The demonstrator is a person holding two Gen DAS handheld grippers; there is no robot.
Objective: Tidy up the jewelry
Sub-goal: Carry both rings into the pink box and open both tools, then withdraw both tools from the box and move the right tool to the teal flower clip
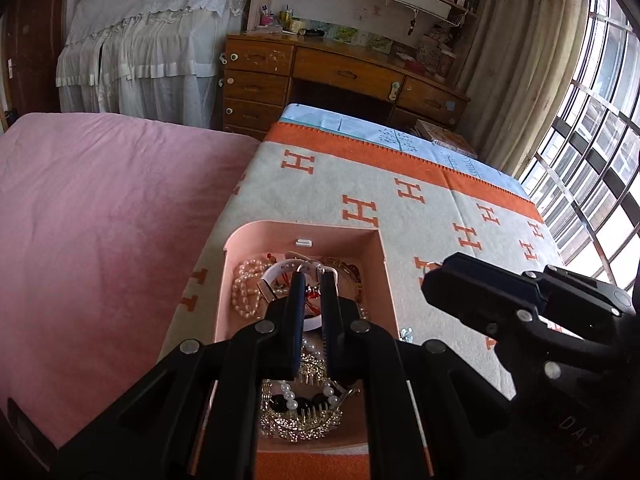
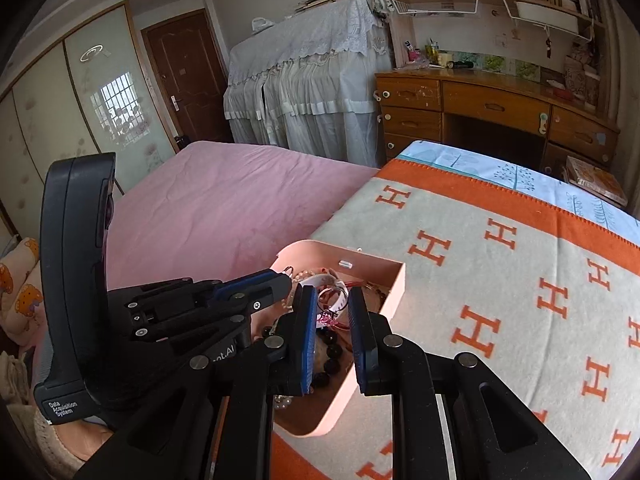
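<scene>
A pink open jewelry box [image 1: 382,276] sits on an H-patterned blanket [image 1: 400,200]. It holds a pearl strand [image 1: 244,288], a white bangle [image 1: 280,270], a gold hair comb with beads [image 1: 304,408] and other tangled pieces. My left gripper [image 1: 313,280] hovers over the box, fingers narrowly apart around a thin metal ring. In the right wrist view the box [image 2: 394,292] lies ahead. My right gripper [image 2: 332,300] is open above it, with a ring with a pink stone [image 2: 329,316] and dark beads [image 2: 330,354] between the fingers. The left gripper [image 2: 286,280] shows at left.
A pink bed [image 1: 100,220] lies left of the blanket. A wooden desk [image 1: 340,76] with drawers and bookshelves stands behind, with a covered wardrobe [image 1: 152,40] beside it. Curtains and a barred window [image 1: 580,140] are at right. The right gripper body [image 1: 520,308] is beside the box.
</scene>
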